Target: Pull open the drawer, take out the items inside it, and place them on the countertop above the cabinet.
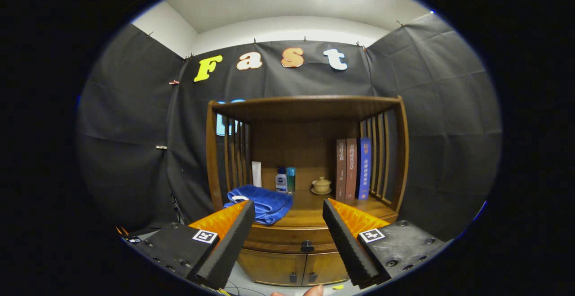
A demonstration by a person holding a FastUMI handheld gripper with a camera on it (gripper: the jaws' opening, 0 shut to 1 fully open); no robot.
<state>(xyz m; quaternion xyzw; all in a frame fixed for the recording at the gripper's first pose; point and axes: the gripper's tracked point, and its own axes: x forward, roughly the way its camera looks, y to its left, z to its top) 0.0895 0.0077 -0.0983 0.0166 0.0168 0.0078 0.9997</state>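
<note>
A wooden cabinet (305, 161) with slatted sides stands against the booth wall, some way beyond my fingers. Its drawer (292, 238) under the countertop (310, 213) is closed, with a dark knob (307, 245) showing between my fingers. My gripper (286, 210) is open, held back from the cabinet with nothing between its fingers. A folded blue towel (263, 202) lies on the left of the countertop, partly behind my left fingertip.
On the countertop stand a white tube (256, 174), two small bottles (285, 180), a lidded ceramic pot (321, 185) and three upright books (353, 168). Two lower cabinet doors (292, 269) sit under the drawer. A fingertip (313, 290) shows below the gripper.
</note>
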